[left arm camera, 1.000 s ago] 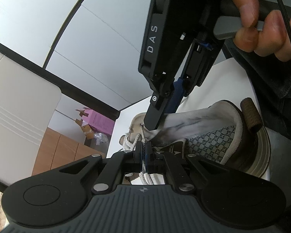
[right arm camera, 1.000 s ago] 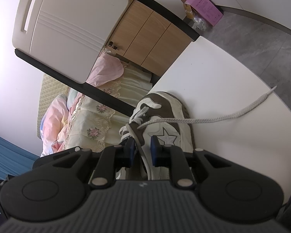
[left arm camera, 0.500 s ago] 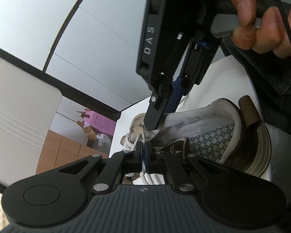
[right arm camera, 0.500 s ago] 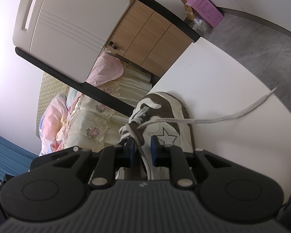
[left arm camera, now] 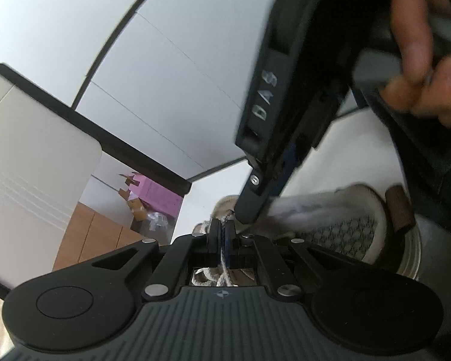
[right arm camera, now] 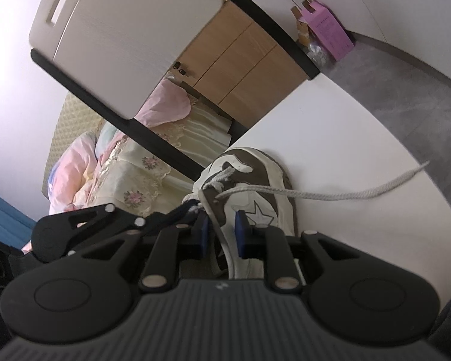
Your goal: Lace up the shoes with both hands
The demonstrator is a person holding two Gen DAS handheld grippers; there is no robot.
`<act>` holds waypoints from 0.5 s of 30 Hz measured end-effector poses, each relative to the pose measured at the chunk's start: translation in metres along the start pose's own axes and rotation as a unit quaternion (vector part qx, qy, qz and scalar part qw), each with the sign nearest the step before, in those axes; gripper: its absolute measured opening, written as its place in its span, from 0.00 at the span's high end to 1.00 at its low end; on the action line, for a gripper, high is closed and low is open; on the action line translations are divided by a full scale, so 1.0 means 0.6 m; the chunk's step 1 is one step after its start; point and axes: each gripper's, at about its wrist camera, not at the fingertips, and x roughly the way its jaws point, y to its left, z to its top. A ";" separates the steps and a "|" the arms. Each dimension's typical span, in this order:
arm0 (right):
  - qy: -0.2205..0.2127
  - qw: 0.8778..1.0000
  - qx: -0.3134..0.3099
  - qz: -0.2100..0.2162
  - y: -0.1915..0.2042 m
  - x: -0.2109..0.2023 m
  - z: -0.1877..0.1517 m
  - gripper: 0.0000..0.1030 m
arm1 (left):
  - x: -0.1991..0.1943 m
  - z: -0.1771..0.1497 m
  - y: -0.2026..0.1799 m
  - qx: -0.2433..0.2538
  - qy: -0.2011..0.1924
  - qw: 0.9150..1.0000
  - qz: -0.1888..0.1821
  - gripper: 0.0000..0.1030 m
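A brown and white sneaker (right arm camera: 255,162) lies on the white table (right arm camera: 345,135), toe pointing away. One end of its grey lace (right arm camera: 330,194) trails off to the right across the table. My left gripper (left arm camera: 224,228) is shut on the other lace strand (left arm camera: 224,258), just above the eyelets. It also shows at the left of the right wrist view, as the left gripper (right arm camera: 192,206). My right gripper (right arm camera: 221,231) straddles the shoe's side flap, and its jaws are opening with a gap beside the left pad. In the left wrist view the right gripper (left arm camera: 252,210) reaches down onto the shoe (left arm camera: 345,234), blurred.
A person's hand (left arm camera: 421,60) holds the right gripper's handle. A pink box (right arm camera: 330,30) sits on the grey floor beyond the table. A bed with floral bedding (right arm camera: 129,180) lies past the table's far edge, by wooden cabinets (right arm camera: 240,60).
The right gripper has rolled and its jaws stand slightly wider. The left gripper now shows at the left of the right wrist view. In the left view the right gripper looms larger and blurred.
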 end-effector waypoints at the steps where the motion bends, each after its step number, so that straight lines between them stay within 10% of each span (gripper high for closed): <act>1: 0.001 1.000 -0.001 0.001 0.001 0.000 0.000 0.79 | 0.003 0.001 -0.002 0.004 0.002 1.000 -0.002 0.98; 15: -0.022 0.980 0.179 0.078 -0.077 -0.001 0.020 0.77 | 0.016 0.011 0.015 -0.008 0.000 1.000 -0.009 0.96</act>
